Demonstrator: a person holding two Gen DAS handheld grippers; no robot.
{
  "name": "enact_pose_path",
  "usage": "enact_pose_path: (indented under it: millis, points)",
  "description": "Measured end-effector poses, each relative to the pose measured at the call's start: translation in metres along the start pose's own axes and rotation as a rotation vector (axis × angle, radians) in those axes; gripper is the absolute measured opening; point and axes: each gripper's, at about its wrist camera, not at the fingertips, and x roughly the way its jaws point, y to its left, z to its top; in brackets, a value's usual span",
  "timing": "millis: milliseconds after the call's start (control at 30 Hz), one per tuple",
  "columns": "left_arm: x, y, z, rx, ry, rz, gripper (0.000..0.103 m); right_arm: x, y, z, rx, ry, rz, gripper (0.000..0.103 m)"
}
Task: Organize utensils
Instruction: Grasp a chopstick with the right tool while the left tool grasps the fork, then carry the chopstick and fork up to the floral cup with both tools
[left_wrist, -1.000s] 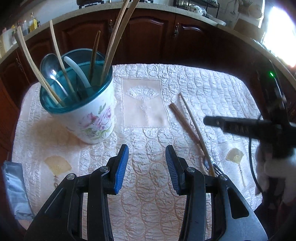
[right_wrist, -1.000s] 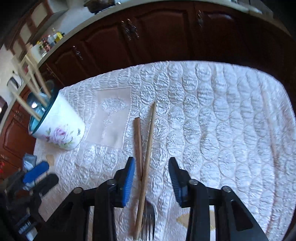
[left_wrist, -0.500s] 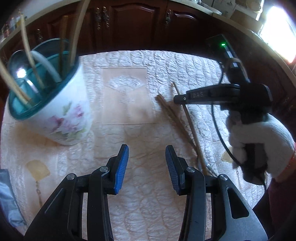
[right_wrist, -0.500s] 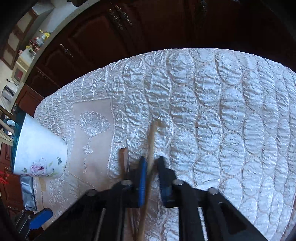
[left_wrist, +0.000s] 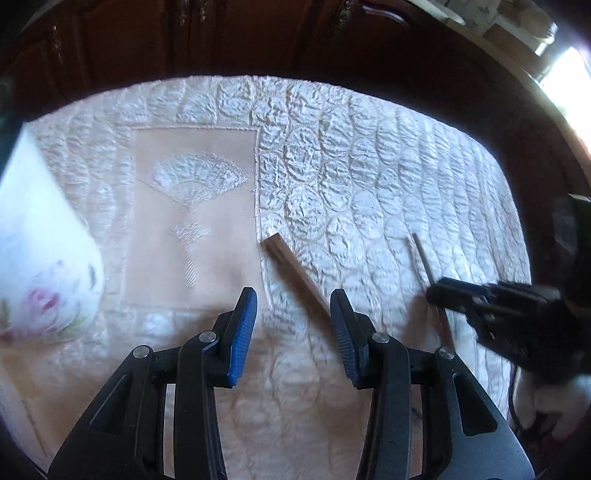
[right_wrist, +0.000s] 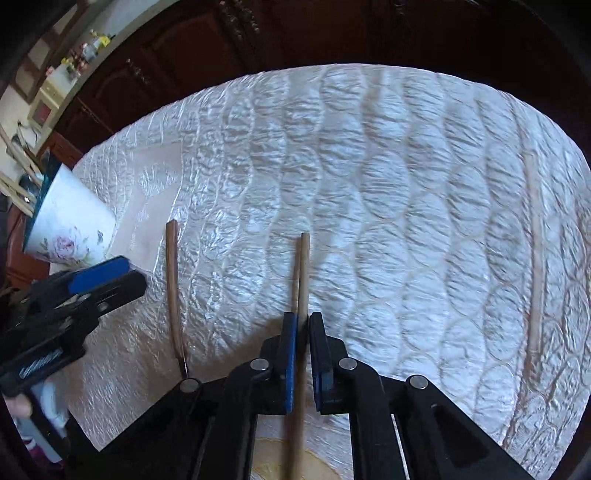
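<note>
A light wooden stick (right_wrist: 303, 266) runs between the pads of my right gripper (right_wrist: 301, 317), which grip it; the jaws are easing open a little. In the left wrist view that gripper (left_wrist: 436, 291) holds the same stick (left_wrist: 423, 258) at the right. A brown-handled fork (right_wrist: 173, 273) lies on the quilted cloth to its left. My left gripper (left_wrist: 291, 295) hangs open low over the cloth, and the fork's handle (left_wrist: 295, 273) slants toward its right finger. The flowered utensil cup (left_wrist: 44, 258) stands at the far left.
The cup (right_wrist: 70, 225) holds several wooden utensils. Another pale thin stick (right_wrist: 535, 258) lies along the right side of the white quilted cloth (right_wrist: 388, 184). Dark wooden cabinets (left_wrist: 258, 37) close off the far side. A gloved hand (left_wrist: 554, 402) carries the right gripper.
My right gripper closed on the light stick and carried it right, away from the fork. My left gripper moved right and lower toward the fork's handle; the cup slid to the left edge of its view.
</note>
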Motion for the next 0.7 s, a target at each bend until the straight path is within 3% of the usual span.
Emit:
enact_pose_path:
  millis: [33,67,300,333,400,467,567,700]
  points:
    - [0.004,-0.001,0.004,-0.008,0.004,0.002,0.040,-0.003,-0.004,-0.001,0.009,-0.004,0.001,0.025]
    - [0.005,-0.001,0.006,-0.012,0.003,0.008,0.040,-0.005,-0.006,-0.002,0.014,-0.011,0.003,0.032]
    - [0.027,-0.005,0.017,-0.029,-0.001,0.023,0.038,-0.001,-0.013,0.010,0.046,-0.045,0.015,0.032]
    - [0.029,-0.008,0.018,-0.023,-0.011,0.028,0.036,0.001,-0.013,0.011,0.056,-0.054,0.016,0.026]
    - [0.031,-0.013,0.017,0.004,-0.018,0.037,0.019,0.009,-0.012,0.019,0.066,-0.062,0.020,0.014]
    - [0.030,-0.015,0.017,0.018,-0.010,0.015,0.017,0.014,-0.006,0.020,0.059,-0.060,0.005,0.005]
    - [0.018,-0.015,0.014,0.013,-0.014,-0.013,0.014,0.010,-0.002,0.017,0.063,-0.081,0.015,0.005]
    - [-0.020,-0.011,0.006,0.005,-0.055,-0.090,0.013,-0.025,0.005,0.013,0.053,-0.154,0.035,0.005]
